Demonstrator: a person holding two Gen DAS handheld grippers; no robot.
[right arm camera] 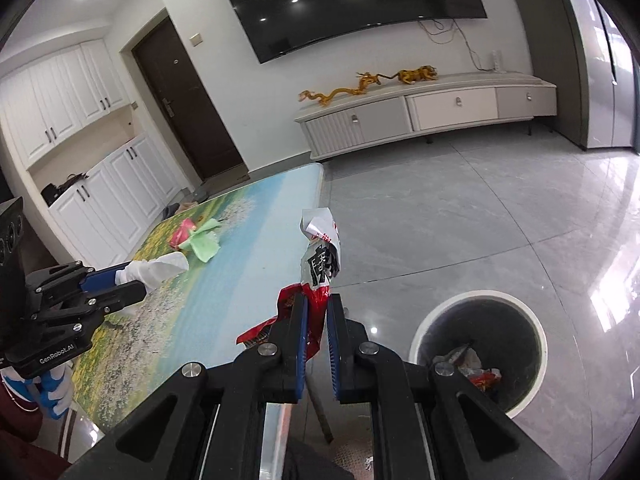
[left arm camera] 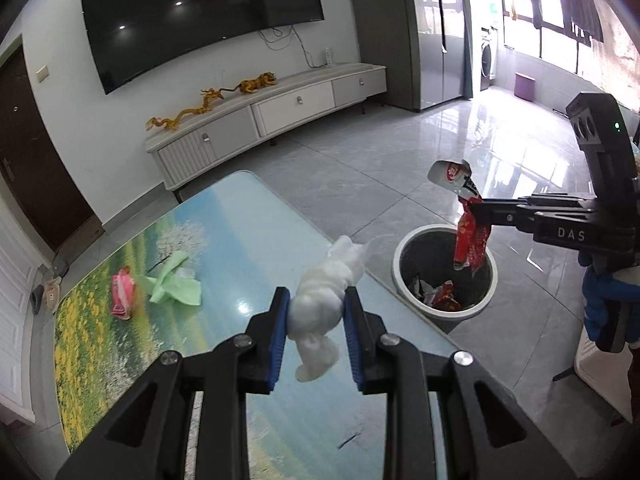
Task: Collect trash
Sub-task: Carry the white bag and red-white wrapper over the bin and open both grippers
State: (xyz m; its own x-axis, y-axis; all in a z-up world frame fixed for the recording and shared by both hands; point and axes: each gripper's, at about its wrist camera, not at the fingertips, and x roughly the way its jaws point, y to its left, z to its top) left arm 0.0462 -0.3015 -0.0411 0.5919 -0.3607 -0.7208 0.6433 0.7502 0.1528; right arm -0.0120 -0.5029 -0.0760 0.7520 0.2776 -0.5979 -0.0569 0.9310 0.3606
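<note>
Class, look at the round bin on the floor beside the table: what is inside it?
Inside the bin lie crumpled wrappers, red and silvery grey, on its dark bottom. The red wrapper dangling from the right hand-held gripper covers part of the inside in the left wrist view.

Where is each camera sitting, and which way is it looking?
Left wrist view: sits on the left gripper, looking along its fingers over the table toward the TV wall; its jaws squeeze a white tissue wad, and the right gripper shows with a red wrapper over the bin.
Right wrist view: sits on the right gripper, looking the same way; the left gripper and a blue-and-white glove show.
Both share the table, bin, green scrap, pink packet and both grippers.
</note>
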